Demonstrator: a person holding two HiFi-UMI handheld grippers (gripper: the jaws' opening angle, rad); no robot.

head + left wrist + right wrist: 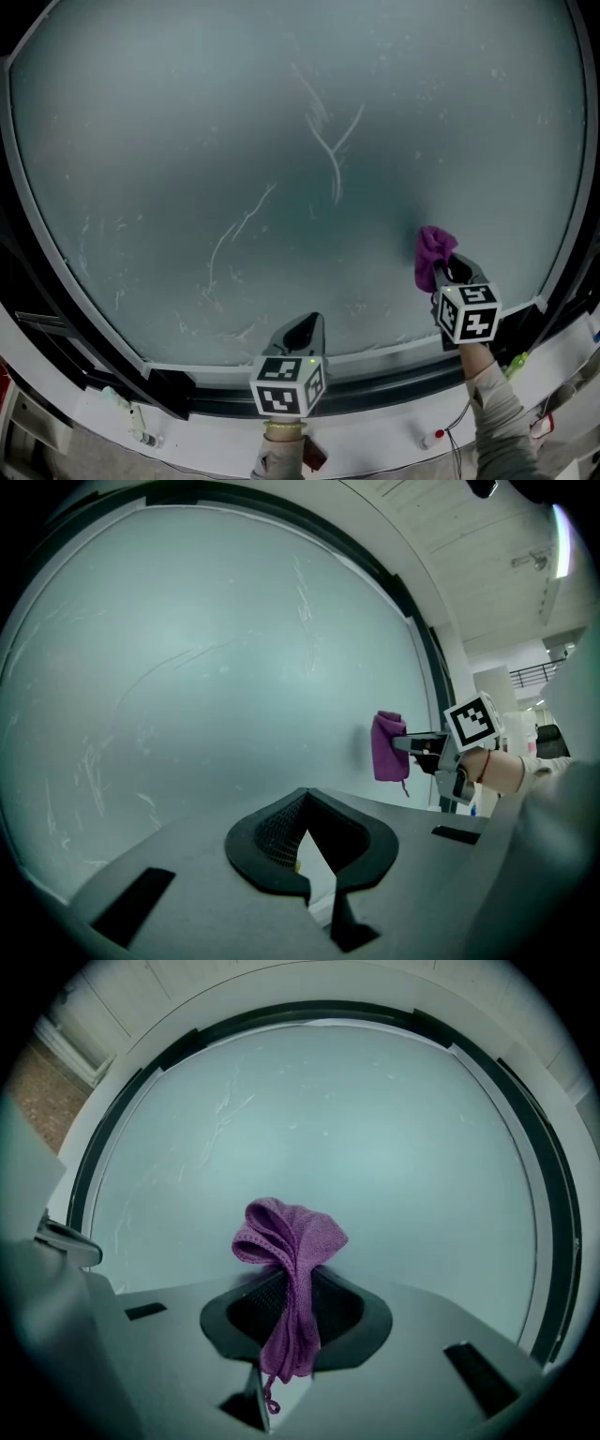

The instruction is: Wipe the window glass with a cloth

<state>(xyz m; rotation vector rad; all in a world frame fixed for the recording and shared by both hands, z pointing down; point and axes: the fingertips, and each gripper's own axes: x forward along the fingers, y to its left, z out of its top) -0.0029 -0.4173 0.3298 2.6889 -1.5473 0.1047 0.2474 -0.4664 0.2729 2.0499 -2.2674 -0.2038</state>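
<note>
From the head view, the window glass (281, 141) fills nearly everything: a pale, frosted-looking pane crossed by thin white streaks (328, 150) near its middle and lower left. Our right gripper (448, 272) sits low on the right of the pane, and the purple cloth (431, 255) is bunched at its tip, close to the glass; we cannot tell whether it touches. Our left gripper (302, 330) hangs at bottom centre, just above the dark frame (394, 361) and the white sill (103, 412).

In the left gripper view, its tongs are pressed together at the tip with nothing between them. The cloth shows off to the right, held out toward the pane. Beyond the frame we see a white ceiling (450, 536) with a light strip (560, 536).

In the right gripper view, the tongs pinch the cloth by a narrow fold. A loose head flops above them and a tail with a thread dangles below.

We judge the main risk to be that thin pinch: drag across the glass could pull the cloth free. Since the wad is small, the hard jaw tips could also scrape the pane if we press at a steep angle. The streaks lie well apart from the cloth, so a short stroke would miss them
</note>
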